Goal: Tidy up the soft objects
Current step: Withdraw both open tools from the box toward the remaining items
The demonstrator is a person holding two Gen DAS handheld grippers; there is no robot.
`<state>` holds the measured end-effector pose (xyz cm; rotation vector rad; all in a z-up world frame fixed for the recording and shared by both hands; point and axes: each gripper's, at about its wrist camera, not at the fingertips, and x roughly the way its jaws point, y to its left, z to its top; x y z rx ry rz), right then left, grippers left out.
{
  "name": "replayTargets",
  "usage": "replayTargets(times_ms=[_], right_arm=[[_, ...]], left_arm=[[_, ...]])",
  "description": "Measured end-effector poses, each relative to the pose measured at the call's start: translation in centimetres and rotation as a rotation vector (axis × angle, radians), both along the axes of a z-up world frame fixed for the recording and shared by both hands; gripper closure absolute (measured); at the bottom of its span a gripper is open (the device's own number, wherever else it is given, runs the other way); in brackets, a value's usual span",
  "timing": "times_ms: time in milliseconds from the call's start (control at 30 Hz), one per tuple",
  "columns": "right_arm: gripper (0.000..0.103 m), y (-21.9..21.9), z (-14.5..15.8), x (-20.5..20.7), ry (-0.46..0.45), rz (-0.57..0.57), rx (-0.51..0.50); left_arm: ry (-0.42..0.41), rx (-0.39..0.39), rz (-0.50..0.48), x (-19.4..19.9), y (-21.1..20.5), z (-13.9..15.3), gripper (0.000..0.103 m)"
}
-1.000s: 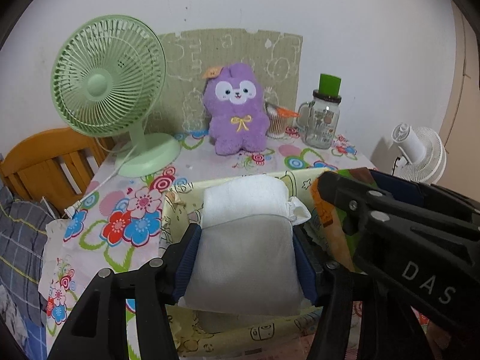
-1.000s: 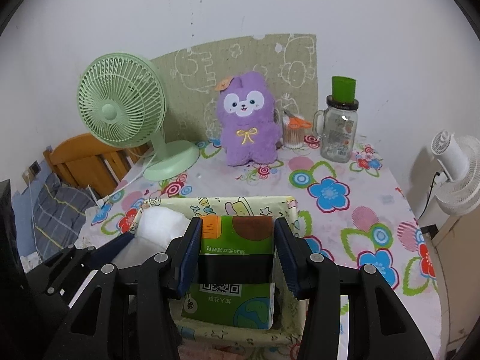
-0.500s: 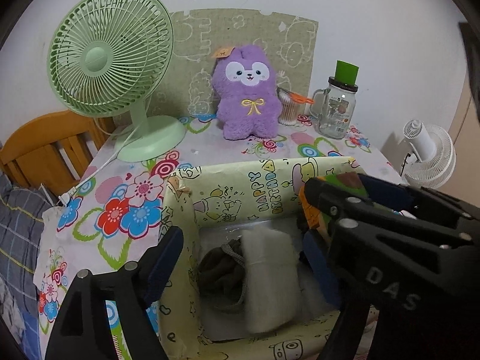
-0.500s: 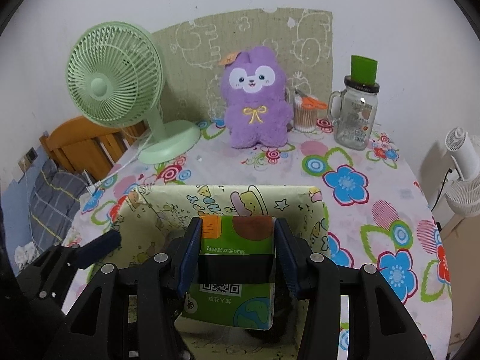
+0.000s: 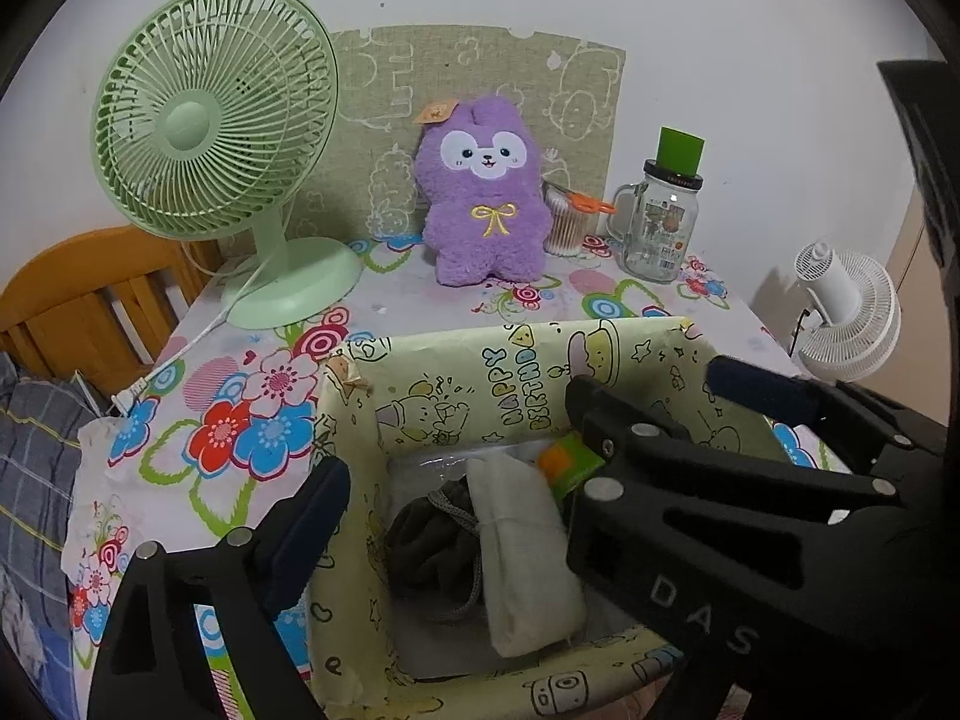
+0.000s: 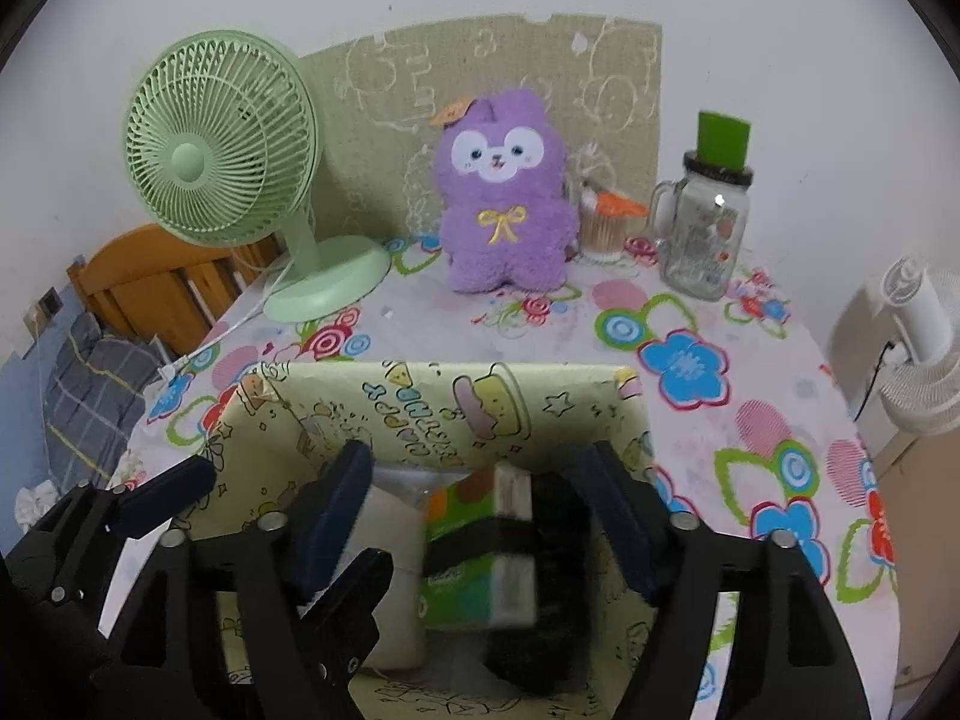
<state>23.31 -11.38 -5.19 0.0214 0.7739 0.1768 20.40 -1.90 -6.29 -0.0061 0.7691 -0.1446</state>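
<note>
Both tongs were opening, the right tongs (image 6: 480, 504) releasing the green tissue pack (image 6: 480, 552) into the yellow box (image 6: 432, 414) (blurred), the left tongs (image 5: 456, 510) empty above the white cloth (image 5: 522, 552)

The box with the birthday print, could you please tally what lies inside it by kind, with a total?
In the box:
Folded white cloth: 1
Dark grey drawstring pouch: 1
Green tissue pack: 1
Total: 3
The pack looks blurred between the right gripper's opening jaws, and the pads do not touch it. The left gripper holds nothing as its jaws open.
</note>
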Motion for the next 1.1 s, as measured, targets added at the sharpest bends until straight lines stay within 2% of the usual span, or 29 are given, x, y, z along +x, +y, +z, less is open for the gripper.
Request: replayTargets(times_ms=[367,1100], right_arm=[[0.012,-0.6,2.0,-2.7,-0.056,-0.006,0.009],[0.011,-1.2,4.4,-9.0,-0.122,0.001,0.019]], left_arm=[[-0.040,-0.004,-0.008,-2.3,-0.3,1.8,0.002],[-0.115,0.009,-0.003,-8.2,-0.1,4.4,0.000]])
